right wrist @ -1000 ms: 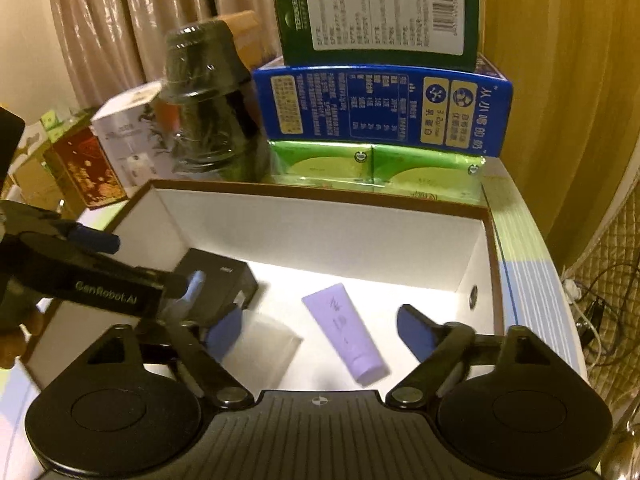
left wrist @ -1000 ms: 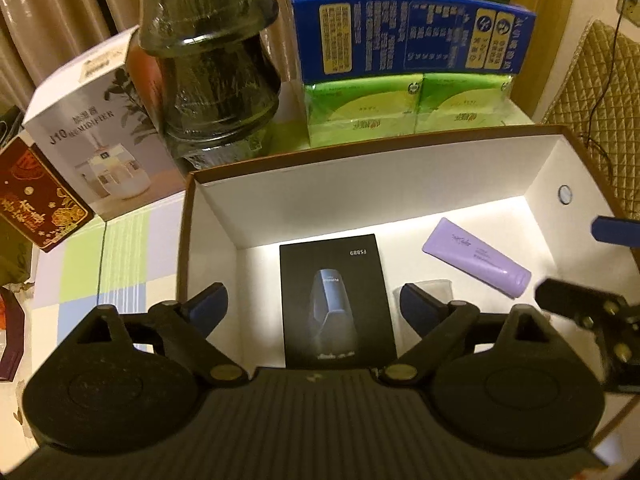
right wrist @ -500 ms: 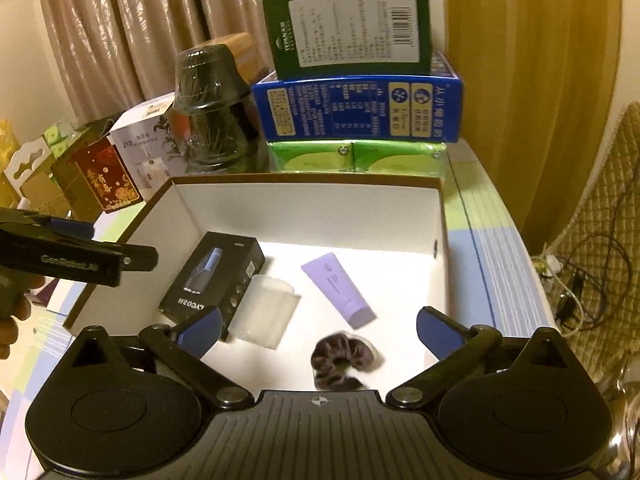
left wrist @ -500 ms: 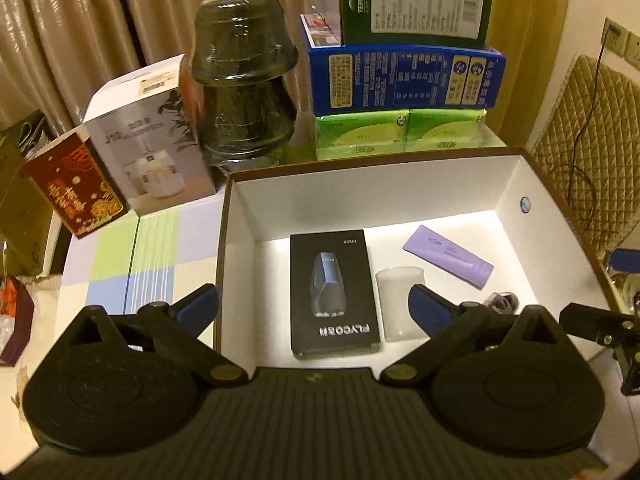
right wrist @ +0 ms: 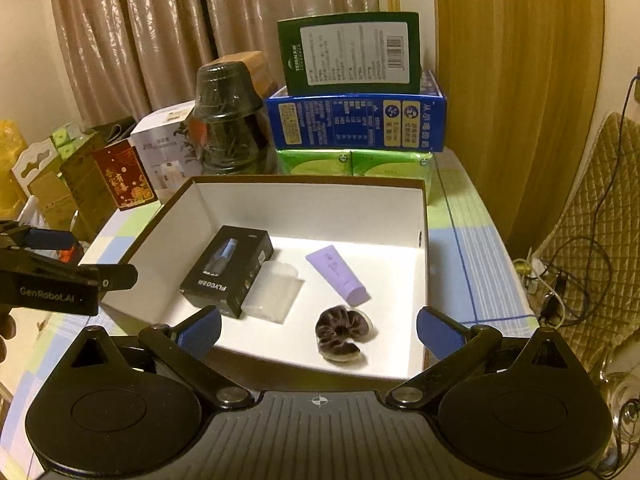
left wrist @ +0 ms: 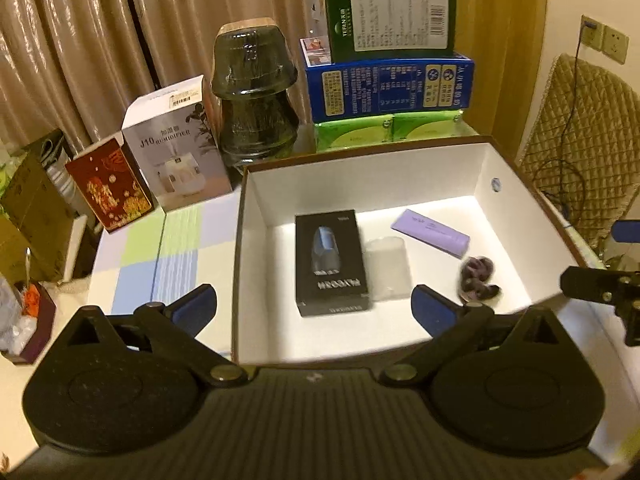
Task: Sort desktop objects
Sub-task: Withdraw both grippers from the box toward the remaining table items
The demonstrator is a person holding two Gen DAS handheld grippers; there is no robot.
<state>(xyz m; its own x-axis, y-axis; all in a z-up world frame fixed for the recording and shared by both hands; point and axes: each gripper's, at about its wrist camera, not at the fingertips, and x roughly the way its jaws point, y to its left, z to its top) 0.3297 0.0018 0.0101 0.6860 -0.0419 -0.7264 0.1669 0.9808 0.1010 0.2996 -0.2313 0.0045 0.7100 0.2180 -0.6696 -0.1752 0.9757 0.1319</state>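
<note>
A white open box with a brown rim [left wrist: 360,176] [right wrist: 308,200] sits on the table. Inside lie a black product box [left wrist: 330,262] [right wrist: 228,270], a clear plastic piece [left wrist: 387,268] [right wrist: 274,292], a purple tube [left wrist: 430,232] [right wrist: 338,274] and a dark scrunchie [left wrist: 478,278] [right wrist: 342,332]. My left gripper [left wrist: 314,306] is open and empty above the box's near edge. My right gripper [right wrist: 318,330] is open and empty, above the box's near right side. Each gripper shows at the edge of the other's view.
Behind the box stand stacked dark bowls [left wrist: 254,96], a white humidifier carton [left wrist: 176,144], a red packet [left wrist: 108,188], green tissue packs [left wrist: 390,132], a blue carton [left wrist: 388,86] and a green carton [left wrist: 390,20]. A checked tablecloth [left wrist: 160,252] lies left; a quilted chair [right wrist: 592,216] stands right.
Both grippers have pulled back and up from the box, so more of it shows. The scrunchie has come into view on the box floor.
</note>
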